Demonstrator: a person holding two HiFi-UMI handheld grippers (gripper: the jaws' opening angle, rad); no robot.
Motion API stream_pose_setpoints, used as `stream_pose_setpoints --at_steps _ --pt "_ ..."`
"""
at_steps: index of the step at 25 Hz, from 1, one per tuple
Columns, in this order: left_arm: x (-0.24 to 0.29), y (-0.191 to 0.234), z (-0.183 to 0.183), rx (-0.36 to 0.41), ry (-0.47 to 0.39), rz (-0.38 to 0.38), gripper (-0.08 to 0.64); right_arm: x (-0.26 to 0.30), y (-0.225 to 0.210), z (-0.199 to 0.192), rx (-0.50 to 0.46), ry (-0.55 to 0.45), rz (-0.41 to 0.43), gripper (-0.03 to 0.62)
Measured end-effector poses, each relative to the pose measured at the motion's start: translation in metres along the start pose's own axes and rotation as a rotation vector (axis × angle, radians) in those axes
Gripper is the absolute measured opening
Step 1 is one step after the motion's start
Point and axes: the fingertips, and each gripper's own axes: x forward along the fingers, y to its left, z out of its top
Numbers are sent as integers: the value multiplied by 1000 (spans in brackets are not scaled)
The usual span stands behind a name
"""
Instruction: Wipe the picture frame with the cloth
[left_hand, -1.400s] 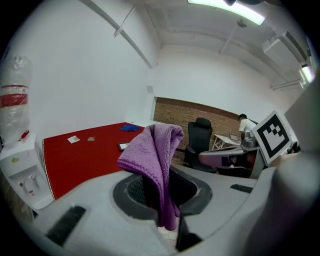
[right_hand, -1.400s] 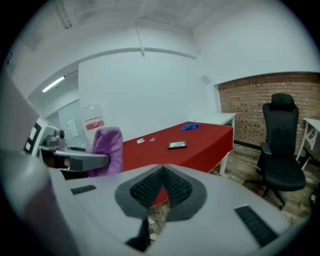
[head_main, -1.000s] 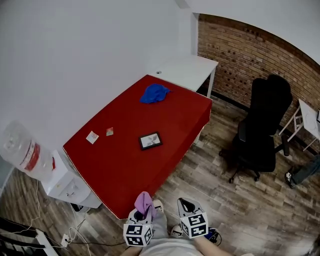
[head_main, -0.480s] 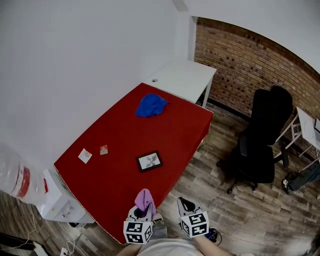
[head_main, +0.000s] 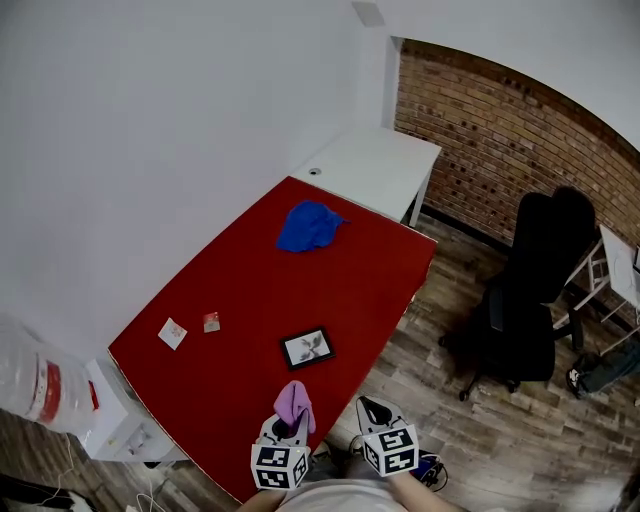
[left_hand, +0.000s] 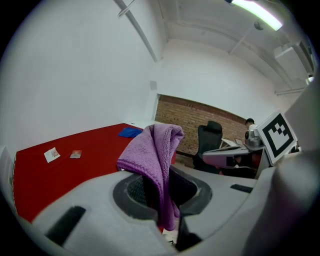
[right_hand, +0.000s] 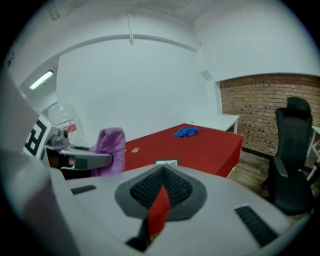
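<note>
A small black picture frame (head_main: 307, 347) lies flat on the red table (head_main: 260, 290), near its front edge; it also shows in the right gripper view (right_hand: 167, 162). My left gripper (head_main: 290, 432) is shut on a purple cloth (head_main: 294, 404) that drapes over its jaws (left_hand: 156, 150). It hangs at the table's near edge, short of the frame. Beside it my right gripper (head_main: 372, 412) is shut with nothing in it, over the floor. The purple cloth (right_hand: 108, 150) shows at left in the right gripper view.
A blue cloth (head_main: 308, 225) lies at the table's far end, and two small cards (head_main: 172, 332) (head_main: 211, 321) near its left side. A white desk (head_main: 375, 165) stands beyond. A black office chair (head_main: 530, 290) is on the wooden floor at right. A water dispenser (head_main: 45, 385) stands at left.
The view has shifted: the table and frame now sit lower and nearer to both grippers. The grippers keep their places at the bottom, with the cloth still held.
</note>
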Motion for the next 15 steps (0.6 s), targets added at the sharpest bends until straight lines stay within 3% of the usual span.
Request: stream_pose_setpoints --at_steps 15 --pt "40 22 27 -59 -21 105 54 52 -26 33 -86 34 96 5"
